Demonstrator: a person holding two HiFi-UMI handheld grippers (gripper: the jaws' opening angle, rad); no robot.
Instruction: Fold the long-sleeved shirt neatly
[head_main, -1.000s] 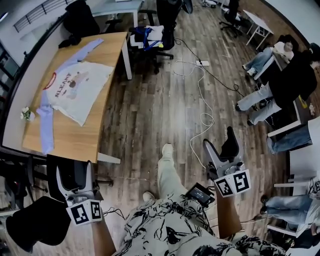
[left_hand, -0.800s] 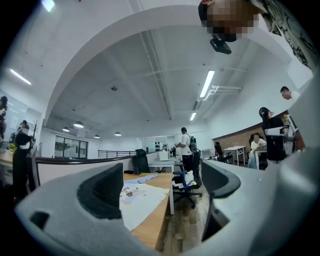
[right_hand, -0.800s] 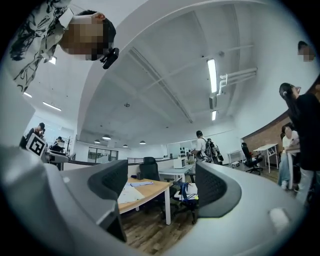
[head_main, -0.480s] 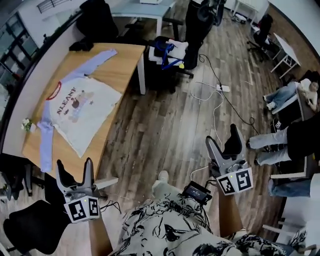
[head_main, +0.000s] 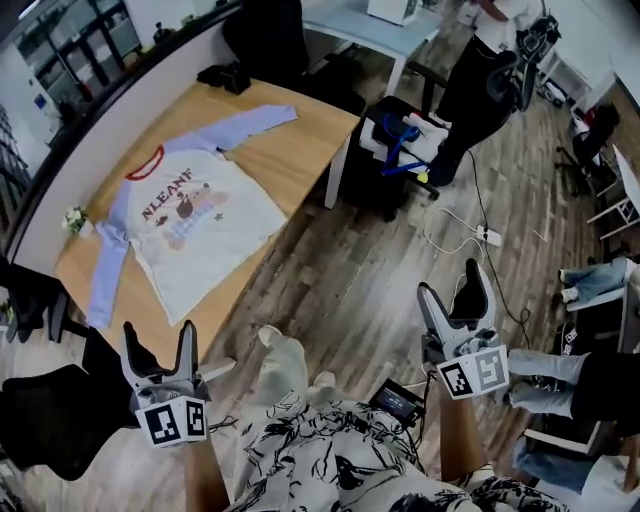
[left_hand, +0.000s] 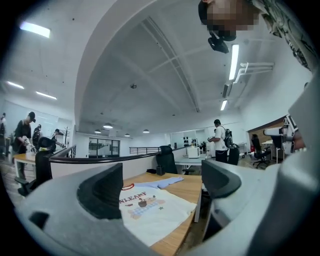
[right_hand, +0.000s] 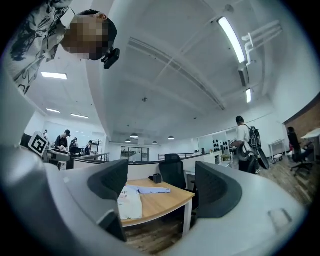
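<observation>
A white long-sleeved shirt (head_main: 195, 215) with light-blue sleeves, a red collar and a printed chest lies spread flat, face up, on a wooden table (head_main: 300, 150). It also shows in the left gripper view as the shirt (left_hand: 150, 217), and in the right gripper view the shirt (right_hand: 129, 200) is small and far. My left gripper (head_main: 158, 345) is open and empty, held in the air just short of the table's near corner. My right gripper (head_main: 452, 295) is open and empty too, well to the right over the wood floor.
A black office chair (head_main: 45, 430) stands at my lower left. Another chair (head_main: 405, 140) with blue-and-white items stands past the table's right end. A white cable with a power strip (head_main: 487, 237) lies on the floor. A person (head_main: 480, 60) stands at the far right. A small flower bunch (head_main: 73, 218) sits on the table's left edge.
The table and shirt have come closer and shifted toward the middle of the head view as I step forward. Both grippers stay open and empty.
</observation>
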